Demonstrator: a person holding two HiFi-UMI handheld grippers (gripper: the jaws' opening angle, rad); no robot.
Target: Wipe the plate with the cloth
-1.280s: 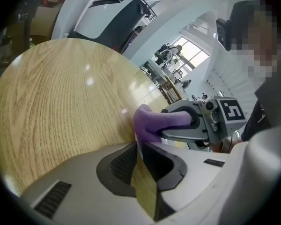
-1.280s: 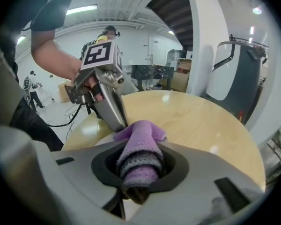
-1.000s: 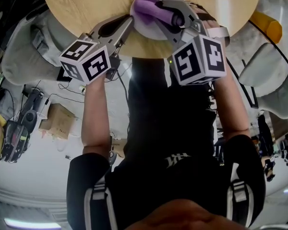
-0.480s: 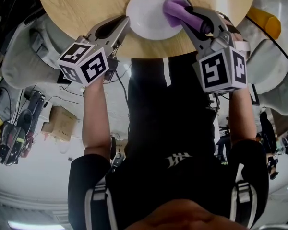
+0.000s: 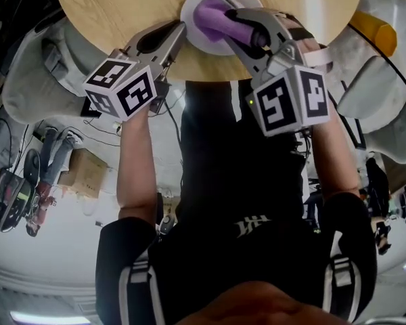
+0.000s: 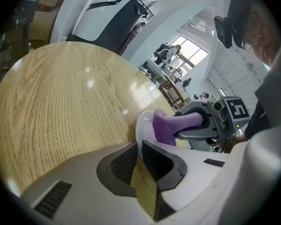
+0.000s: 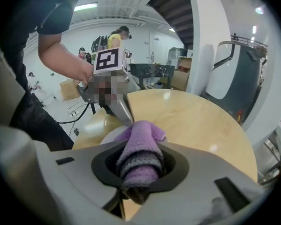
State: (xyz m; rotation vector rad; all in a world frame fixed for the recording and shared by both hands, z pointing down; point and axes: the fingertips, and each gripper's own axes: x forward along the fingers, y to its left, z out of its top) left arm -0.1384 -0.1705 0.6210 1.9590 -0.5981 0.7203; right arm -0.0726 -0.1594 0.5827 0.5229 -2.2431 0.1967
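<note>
Purple cloth [image 5: 211, 13] pinched tight in right gripper [image 5: 230, 26], its loose end lying on the white plate [image 5: 188, 19]. Left gripper [image 5: 179, 34] jaws clamp the plate's left rim. Plate sits at the near edge of the round wooden table [image 5: 108, 9].

**Plate and cloth.** White round plate [image 5: 191, 20], plain and shallow, lying flat on the pale wooden surface [image 5: 108, 5], close to the edge nearest the person. Its left rim sits pinched in the left claw [image 5: 180, 34]. Purple knitted cloth [image 5: 213, 13], bunched into a thick roll and clamped in the right claw [image 5: 235, 27]. The cloth's free end spreads over the plate's middle and hides part of the white face.
</note>
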